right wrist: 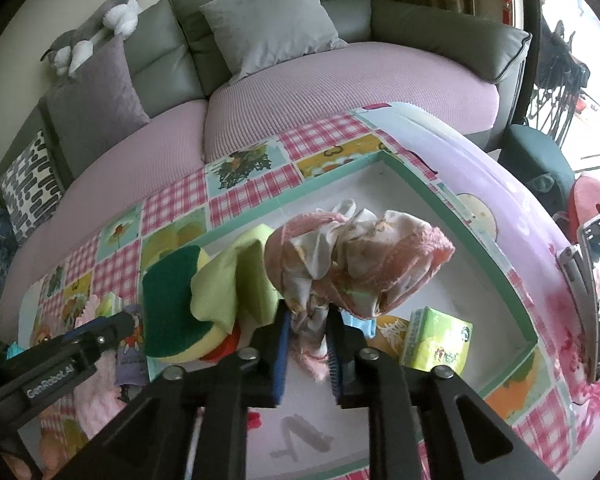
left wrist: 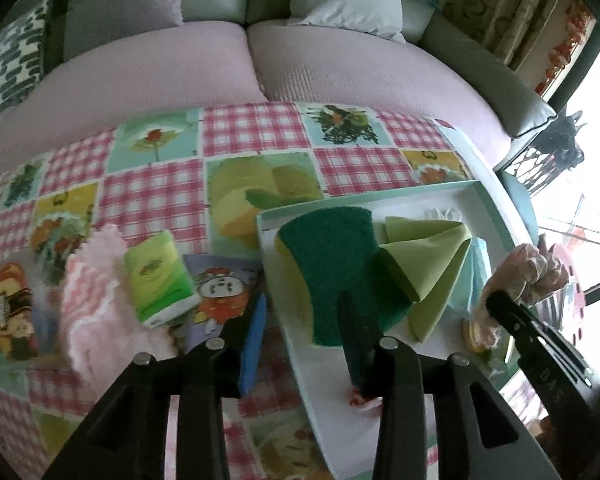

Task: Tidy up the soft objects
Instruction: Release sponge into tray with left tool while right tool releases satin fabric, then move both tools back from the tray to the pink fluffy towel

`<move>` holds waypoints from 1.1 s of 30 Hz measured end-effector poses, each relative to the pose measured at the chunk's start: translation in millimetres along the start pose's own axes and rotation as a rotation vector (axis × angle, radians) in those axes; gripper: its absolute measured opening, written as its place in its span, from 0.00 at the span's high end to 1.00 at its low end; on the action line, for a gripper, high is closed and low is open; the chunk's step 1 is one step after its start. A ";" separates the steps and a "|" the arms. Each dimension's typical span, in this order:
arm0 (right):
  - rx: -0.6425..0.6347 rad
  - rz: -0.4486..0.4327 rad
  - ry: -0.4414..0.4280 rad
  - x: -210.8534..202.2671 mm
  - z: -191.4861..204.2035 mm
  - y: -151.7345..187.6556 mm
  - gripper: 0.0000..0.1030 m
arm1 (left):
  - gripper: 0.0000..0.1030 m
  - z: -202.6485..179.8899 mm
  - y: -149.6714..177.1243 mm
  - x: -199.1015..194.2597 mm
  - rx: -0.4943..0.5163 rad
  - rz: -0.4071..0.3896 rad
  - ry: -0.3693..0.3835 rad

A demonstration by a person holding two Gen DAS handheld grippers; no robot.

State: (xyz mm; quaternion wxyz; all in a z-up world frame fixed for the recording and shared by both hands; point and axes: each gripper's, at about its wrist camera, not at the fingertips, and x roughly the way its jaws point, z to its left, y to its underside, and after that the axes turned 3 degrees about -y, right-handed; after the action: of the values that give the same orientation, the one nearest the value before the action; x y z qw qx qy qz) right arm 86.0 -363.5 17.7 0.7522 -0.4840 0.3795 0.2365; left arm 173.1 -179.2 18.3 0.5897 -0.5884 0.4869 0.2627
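My right gripper (right wrist: 309,344) is shut on a bunched pink and white cloth (right wrist: 360,264) and holds it above the white tray (right wrist: 440,208). In the left wrist view that gripper (left wrist: 496,300) is at the tray's right side. My left gripper (left wrist: 304,320) is open just above the near left corner of the tray (left wrist: 324,376), with its right finger over a green and yellow sponge (left wrist: 336,264). A folded green cloth (left wrist: 424,256) lies beside the sponge in the tray. A fluffy pink cloth (left wrist: 92,292), a green tissue pack (left wrist: 160,280) and a cartoon pack (left wrist: 220,292) lie on the table left of the tray.
The table has a patchwork cloth (left wrist: 152,196) and stands against a pink and grey sofa (left wrist: 220,64). Another green tissue pack (right wrist: 436,340) lies in the tray. A phone on a stand (right wrist: 596,288) is at the table's right edge.
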 end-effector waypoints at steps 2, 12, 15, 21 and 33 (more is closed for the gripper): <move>-0.002 0.001 0.000 -1.7 -0.2 0.6 0.70 | 0.53 1.3 1.7 -5.4 0.007 -0.007 -0.027; -0.036 0.011 0.021 -7.1 2.3 7.4 0.36 | 0.19 15.9 12.4 -17.7 -0.017 -0.023 -0.106; -0.046 0.020 0.022 -6.5 3.9 10.0 0.30 | 0.19 23.0 16.0 -16.5 -0.035 -0.022 -0.140; -0.056 0.034 0.019 -4.8 6.4 16.1 0.18 | 0.11 40.1 22.3 -18.3 -0.078 -0.033 -0.188; -0.087 0.046 0.013 -5.4 20.0 28.7 0.00 | 0.10 61.8 37.8 -31.7 -0.125 -0.061 -0.237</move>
State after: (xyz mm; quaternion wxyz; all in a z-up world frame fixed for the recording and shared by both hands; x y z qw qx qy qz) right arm 68.9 -333.2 11.1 0.7224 -0.5090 0.3847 0.2667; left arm 143.8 -105.8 19.4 0.6131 -0.6030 0.3785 0.3422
